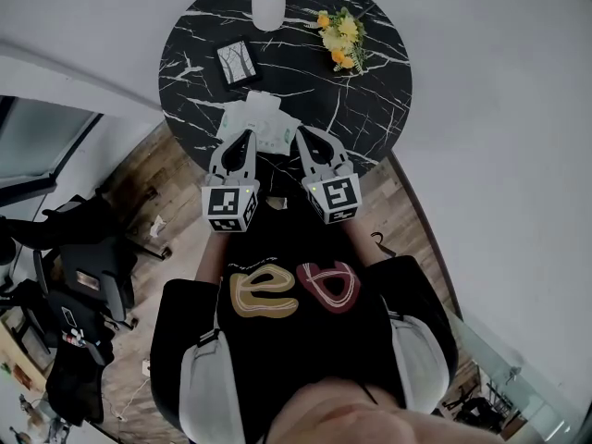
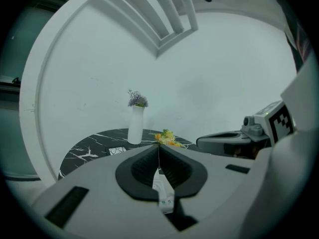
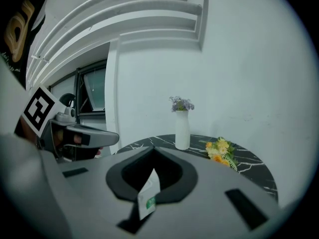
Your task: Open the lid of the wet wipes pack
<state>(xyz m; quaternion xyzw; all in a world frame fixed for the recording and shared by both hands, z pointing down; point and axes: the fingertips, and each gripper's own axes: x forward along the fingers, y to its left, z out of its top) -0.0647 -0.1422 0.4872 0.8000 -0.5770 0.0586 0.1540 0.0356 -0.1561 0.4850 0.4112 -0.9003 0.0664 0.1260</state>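
Note:
The white wet wipes pack (image 1: 260, 123) lies at the near edge of the round black marble table (image 1: 370, 100). In the head view my left gripper (image 1: 242, 137) is at the pack's near left side and my right gripper (image 1: 303, 135) at its near right side. In the left gripper view the left gripper (image 2: 158, 156) is shut, with a white piece of the pack (image 2: 163, 188) pinched between the pads. In the right gripper view the right gripper (image 3: 153, 156) is shut on a thin white flap (image 3: 148, 194) with a green mark. The pack's top is partly hidden by the jaws.
A white vase (image 1: 268, 3) with purple flowers stands at the table's far edge. A bunch of yellow flowers (image 1: 342, 37) lies at the far right, and a small framed card (image 1: 238, 63) left of centre. A dark office chair (image 1: 83, 276) stands on the wooden floor at the left.

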